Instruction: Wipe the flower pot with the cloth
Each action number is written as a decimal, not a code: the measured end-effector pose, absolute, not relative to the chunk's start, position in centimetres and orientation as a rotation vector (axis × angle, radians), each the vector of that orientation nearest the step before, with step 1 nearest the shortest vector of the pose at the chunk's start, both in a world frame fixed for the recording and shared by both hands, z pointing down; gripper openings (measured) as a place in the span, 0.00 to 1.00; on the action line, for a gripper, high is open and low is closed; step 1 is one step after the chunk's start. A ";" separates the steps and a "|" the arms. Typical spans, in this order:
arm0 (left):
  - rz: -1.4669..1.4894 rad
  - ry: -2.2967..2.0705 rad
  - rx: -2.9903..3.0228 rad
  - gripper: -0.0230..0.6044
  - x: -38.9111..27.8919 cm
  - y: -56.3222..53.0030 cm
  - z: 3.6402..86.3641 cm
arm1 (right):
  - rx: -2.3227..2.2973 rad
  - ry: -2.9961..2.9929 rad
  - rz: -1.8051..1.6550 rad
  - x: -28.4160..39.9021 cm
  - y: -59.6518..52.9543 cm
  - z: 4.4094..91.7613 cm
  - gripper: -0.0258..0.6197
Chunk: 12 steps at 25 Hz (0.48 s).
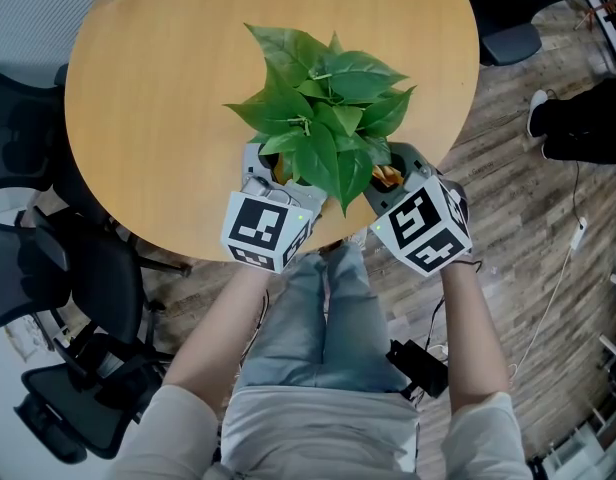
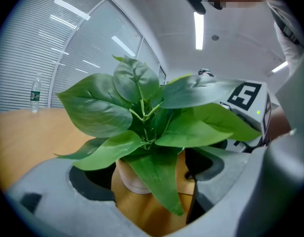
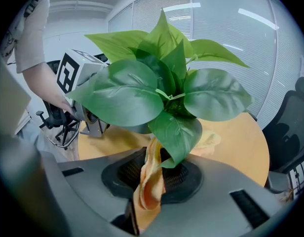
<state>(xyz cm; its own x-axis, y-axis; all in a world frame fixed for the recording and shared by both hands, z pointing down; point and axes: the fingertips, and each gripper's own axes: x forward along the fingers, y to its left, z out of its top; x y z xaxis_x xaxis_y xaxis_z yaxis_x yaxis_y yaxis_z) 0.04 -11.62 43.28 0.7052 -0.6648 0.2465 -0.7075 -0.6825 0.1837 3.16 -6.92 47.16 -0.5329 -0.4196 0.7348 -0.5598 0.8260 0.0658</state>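
A flower pot [image 2: 128, 176] holding a leafy plant [image 1: 323, 108] stood upright at the round worktop's [image 1: 158, 98] near edge, lower centre in the head view. Leaves hid most of it. The left gripper's [image 2: 149, 179] fingers stood wide either side, apparently not pressing. The right gripper's [image 3: 152, 179] fingers pinched an orange cloth [image 3: 144, 194].

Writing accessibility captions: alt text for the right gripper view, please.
An orange cloth is clamped in the jaws of the right gripper and runs forward under the leaves of a green plant on a wooden table. The left gripper, its marker cube showing, sits at the plant's left.
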 end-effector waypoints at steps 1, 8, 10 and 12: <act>0.232 -1.069 2.663 0.74 0.1 -11.5 43.3 | 0.717 -2.212 0.231 3.3 -6.9 47.2 0.16; 0.244 -0.895 2.774 0.74 -1.0 -11.3 43.2 | 0.744 -2.216 0.250 4.3 -7.0 47.3 0.16; 0.283 -0.819 2.816 0.76 -1.7 -11.6 43.6 | 0.745 -2.216 0.253 4.5 -7.1 47.3 0.16; 0.306 -0.716 2.863 0.78 -1.9 -11.9 43.9 | 0.745 -2.217 0.258 4.5 -7.1 47.3 0.16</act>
